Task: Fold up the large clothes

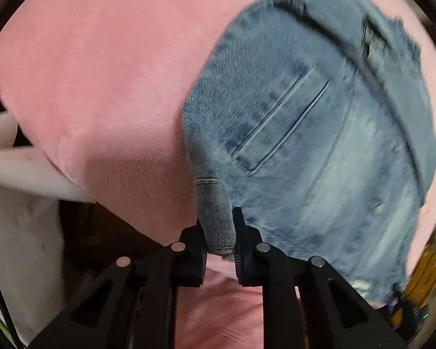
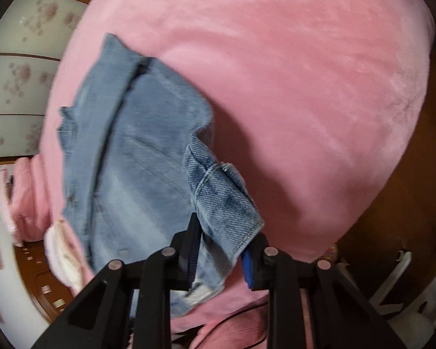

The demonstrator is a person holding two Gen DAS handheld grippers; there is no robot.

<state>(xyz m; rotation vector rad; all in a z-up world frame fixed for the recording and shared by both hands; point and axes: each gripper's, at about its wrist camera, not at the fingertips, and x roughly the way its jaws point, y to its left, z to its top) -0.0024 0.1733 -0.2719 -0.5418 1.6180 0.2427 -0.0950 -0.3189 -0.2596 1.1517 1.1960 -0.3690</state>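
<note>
A: Item: denim garment (image 1: 319, 133), laid on a pink blanket (image 1: 101, 72). Step judged: corners taken up for a fold. Left gripper (image 1: 219, 250) is clamped on a hemmed corner at 6 o'clock in its view.

B: Right gripper (image 2: 223, 261): a stitched denim corner (image 2: 226, 203) lies between the jaws; pads seem pressed on it, though a gap shows on one side. Next move judged: both corners to be carried together across the cloth toward 12 o'clock.

A: Edges: blanket ends near 7 o'clock in the left view; dark floor (image 2: 392, 203) is seen at 3 o'clock in the right. Open blanket is left from 12 to 2.
</note>
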